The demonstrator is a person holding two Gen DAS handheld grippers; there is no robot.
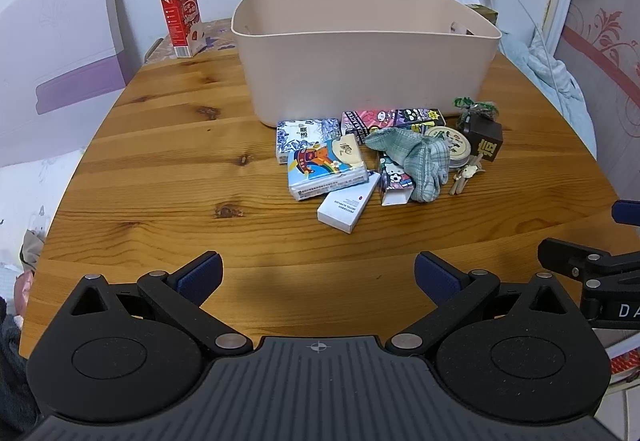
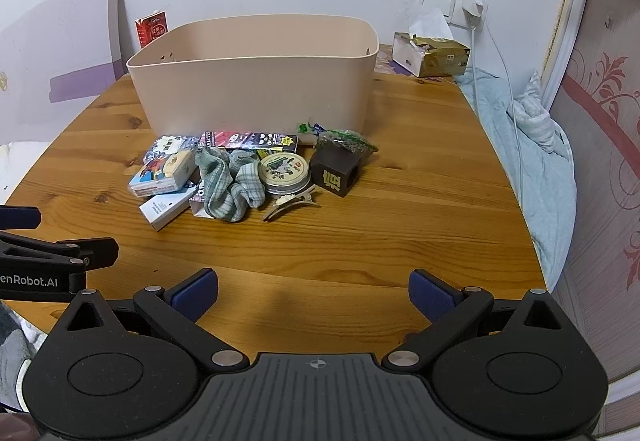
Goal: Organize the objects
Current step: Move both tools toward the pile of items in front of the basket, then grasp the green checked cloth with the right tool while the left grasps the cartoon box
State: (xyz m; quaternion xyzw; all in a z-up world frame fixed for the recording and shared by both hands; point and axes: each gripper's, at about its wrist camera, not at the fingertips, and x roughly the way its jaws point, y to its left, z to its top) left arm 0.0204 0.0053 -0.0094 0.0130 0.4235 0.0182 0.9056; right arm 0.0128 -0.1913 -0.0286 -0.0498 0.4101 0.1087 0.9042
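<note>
A beige plastic bin [image 1: 360, 53] [image 2: 256, 81] stands on the wooden table [image 1: 160, 169] [image 2: 420, 201]. In front of it lies a pile: colourful tissue packs [image 1: 324, 165] [image 2: 160, 173], a white box [image 1: 349, 208] [image 2: 164, 209], a long cartoon box [image 1: 394, 121] [image 2: 250, 141], a green checked cloth [image 1: 416, 159] [image 2: 232, 185], a round tin [image 1: 450, 147] [image 2: 285, 171], a dark cube [image 1: 486, 141] [image 2: 338, 173], a hair clip [image 2: 290, 205] and a green packet [image 2: 346, 141]. My left gripper [image 1: 318, 277] and right gripper [image 2: 314, 291] hover open near the table's front edge, well short of the pile, nothing between their fingers.
A red carton [image 1: 184, 21] [image 2: 152, 27] stands at the back left beside the bin. A tissue box [image 2: 430, 53] sits at the back right under a wall socket [image 2: 472, 7] with a cable. A pale blue blanket [image 2: 532, 145] lies off the table's right edge.
</note>
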